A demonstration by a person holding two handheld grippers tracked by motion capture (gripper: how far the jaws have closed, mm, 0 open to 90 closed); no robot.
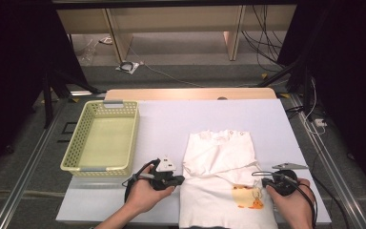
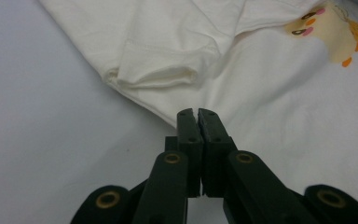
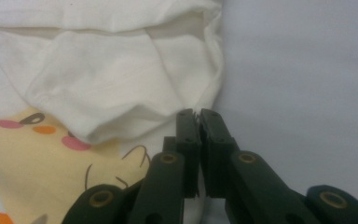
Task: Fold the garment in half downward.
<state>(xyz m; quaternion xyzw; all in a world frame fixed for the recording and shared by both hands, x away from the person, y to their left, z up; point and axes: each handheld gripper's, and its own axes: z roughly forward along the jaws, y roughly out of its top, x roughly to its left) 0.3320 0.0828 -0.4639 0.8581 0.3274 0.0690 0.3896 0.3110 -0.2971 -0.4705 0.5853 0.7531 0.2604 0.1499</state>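
Note:
A white T-shirt with a yellow cartoon print lies flat on the white table cover, its sleeves folded inward. My left gripper is at the shirt's left edge, and its jaws are shut in the left gripper view, with the tips over the hem. My right gripper is at the shirt's right edge. Its jaws are shut as well, with the tips touching a folded sleeve. I cannot tell whether either one pinches cloth.
A pale yellow plastic basket stands empty at the table's left. The white table cover stretches bare behind the shirt. Beyond the table's far edge are wooden shelves and loose cables on the floor.

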